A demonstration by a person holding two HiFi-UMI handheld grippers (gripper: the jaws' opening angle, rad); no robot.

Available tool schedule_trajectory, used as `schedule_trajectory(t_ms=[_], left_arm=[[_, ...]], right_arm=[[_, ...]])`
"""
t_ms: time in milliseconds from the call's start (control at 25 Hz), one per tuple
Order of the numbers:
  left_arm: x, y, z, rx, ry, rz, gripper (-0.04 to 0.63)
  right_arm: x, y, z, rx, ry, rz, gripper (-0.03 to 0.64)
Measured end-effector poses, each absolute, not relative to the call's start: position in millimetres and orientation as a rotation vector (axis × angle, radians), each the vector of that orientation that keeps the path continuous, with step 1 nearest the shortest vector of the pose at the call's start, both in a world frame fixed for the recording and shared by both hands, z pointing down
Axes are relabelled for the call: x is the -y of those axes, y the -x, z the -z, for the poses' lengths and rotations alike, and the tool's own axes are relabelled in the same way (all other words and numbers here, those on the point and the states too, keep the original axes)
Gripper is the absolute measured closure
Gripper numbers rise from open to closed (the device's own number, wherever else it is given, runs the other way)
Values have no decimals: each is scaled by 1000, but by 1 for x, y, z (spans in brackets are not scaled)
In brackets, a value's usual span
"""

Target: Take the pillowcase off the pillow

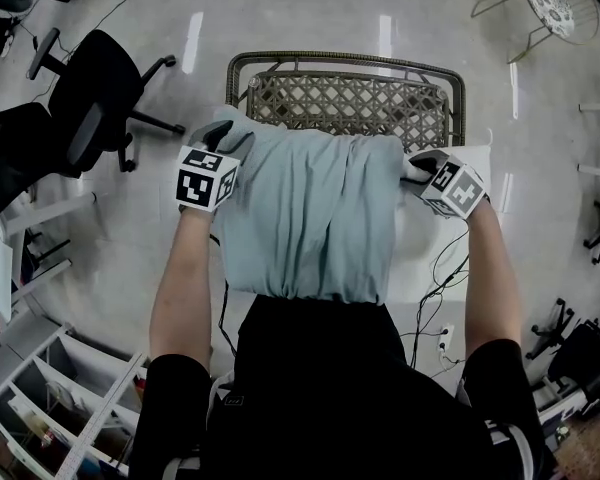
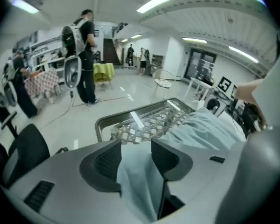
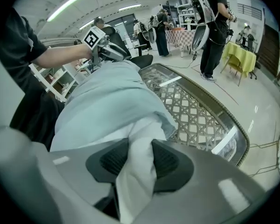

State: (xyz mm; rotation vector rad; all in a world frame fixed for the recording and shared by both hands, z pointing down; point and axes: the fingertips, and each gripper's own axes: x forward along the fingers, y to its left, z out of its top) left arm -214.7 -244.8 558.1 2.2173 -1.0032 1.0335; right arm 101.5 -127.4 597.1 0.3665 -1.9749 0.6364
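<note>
Pinching pale blue pillowcase (image 1: 310,218) between left gripper (image 2: 136,146) jaws, right gripper (image 3: 140,148) clamped on white pillow (image 3: 136,183) corner, rest of pillow hidden inside

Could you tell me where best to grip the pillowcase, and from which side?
Grip the pillowcase by its loose hem at a far corner, coming from the wicker table side: the white pillow pokes out there, so that end is open.
</note>
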Motion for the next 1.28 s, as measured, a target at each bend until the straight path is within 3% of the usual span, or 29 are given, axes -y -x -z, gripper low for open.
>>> schedule_trajectory(t_ms=[120, 280, 400, 520, 640, 1280], left_arm=[[247, 242, -578, 1015, -2083, -925, 323], [245, 232, -599, 895, -2048, -891, 318], [243, 224, -605, 803, -2053, -905, 378], [245, 228, -594, 797, -2114, -942, 496], [240, 235, -584, 785, -2176, -973, 570], [225, 300, -568, 796, -2192, -990, 584]], right_arm=[[129, -103, -601, 1958, -355, -641, 446], [130, -103, -605, 1942, -356, -645, 443], [131, -102, -606, 1934, -361, -650, 443], [131, -103, -604, 1930, -361, -656, 448], [129, -106, -598, 1954, -383, -685, 474], [108, -107, -565, 2020, -404, -763, 535]])
